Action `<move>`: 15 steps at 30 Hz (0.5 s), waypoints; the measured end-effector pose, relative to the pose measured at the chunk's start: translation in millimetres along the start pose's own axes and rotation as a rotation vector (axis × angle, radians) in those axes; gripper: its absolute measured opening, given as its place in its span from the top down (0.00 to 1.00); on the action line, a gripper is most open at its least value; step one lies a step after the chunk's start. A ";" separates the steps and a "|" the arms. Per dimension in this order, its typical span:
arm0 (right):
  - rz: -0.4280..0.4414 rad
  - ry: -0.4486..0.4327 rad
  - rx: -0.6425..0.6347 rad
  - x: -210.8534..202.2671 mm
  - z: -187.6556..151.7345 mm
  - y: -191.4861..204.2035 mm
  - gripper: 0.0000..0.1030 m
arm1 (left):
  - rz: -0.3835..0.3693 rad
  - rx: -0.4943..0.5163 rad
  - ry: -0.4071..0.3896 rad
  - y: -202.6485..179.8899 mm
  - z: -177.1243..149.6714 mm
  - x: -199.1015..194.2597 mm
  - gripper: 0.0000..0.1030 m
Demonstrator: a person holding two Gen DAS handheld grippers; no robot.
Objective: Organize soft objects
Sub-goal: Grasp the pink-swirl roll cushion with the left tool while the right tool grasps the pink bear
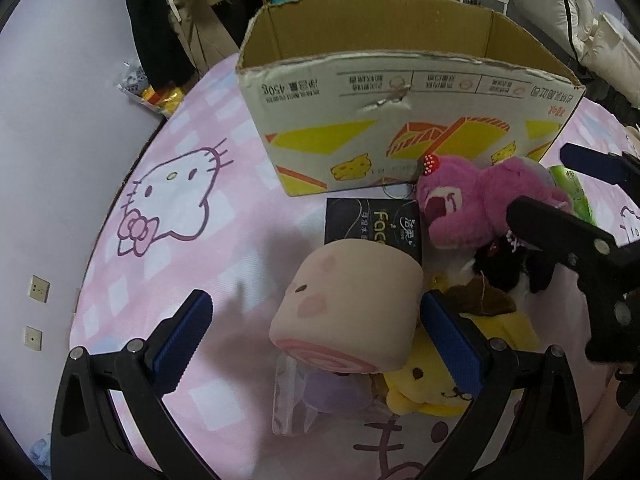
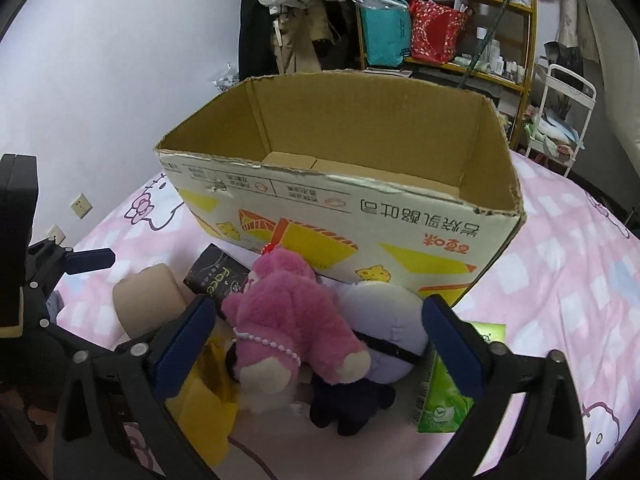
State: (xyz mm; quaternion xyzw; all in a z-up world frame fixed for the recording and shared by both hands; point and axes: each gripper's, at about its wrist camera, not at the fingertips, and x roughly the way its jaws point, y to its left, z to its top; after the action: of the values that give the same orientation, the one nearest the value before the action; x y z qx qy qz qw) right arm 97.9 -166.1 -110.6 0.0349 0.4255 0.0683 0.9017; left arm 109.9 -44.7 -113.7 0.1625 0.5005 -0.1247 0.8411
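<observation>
A pile of soft toys lies on the pink bed sheet in front of an open cardboard box (image 1: 400, 128) (image 2: 360, 216). My left gripper (image 1: 316, 340) is open, its blue pads either side of a beige roll-cake cushion (image 1: 352, 312) (image 2: 148, 300). A yellow dog plush (image 1: 440, 384) lies under the cushion's right side. My right gripper (image 2: 320, 344) is open around a pink bear plush (image 2: 288, 320) (image 1: 480, 204), with a pale purple plush (image 2: 384, 328) and a dark navy plush (image 2: 348, 404) beside it. The right gripper shows in the left wrist view (image 1: 560, 200).
A black tissue pack (image 1: 372, 224) (image 2: 218, 280) lies by the box. A green tissue pack (image 2: 448, 392) sits at the right, a clear bag (image 1: 304, 400) near me. The wall (image 1: 60, 160) is at the left, shelves (image 2: 440, 20) and a white cart (image 2: 560, 112) behind the box.
</observation>
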 end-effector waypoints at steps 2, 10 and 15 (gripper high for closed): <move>0.008 0.015 -0.008 3.9 -0.6 -1.2 0.11 | -0.007 -0.010 0.006 2.5 0.7 2.3 0.01; 0.023 0.035 -0.020 9.2 -6.7 -0.1 0.21 | -0.105 -0.046 0.026 9.5 0.5 6.5 0.20; -0.009 0.030 -0.057 8.0 -11.4 9.0 0.22 | -0.141 -0.061 0.025 9.9 0.1 5.8 0.36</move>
State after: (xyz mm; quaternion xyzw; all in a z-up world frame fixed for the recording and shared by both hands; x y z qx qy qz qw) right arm 93.3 -155.9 -122.9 0.0061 0.4368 0.0768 0.8963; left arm 116.4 -35.9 -117.3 0.1024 0.5248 -0.1663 0.8285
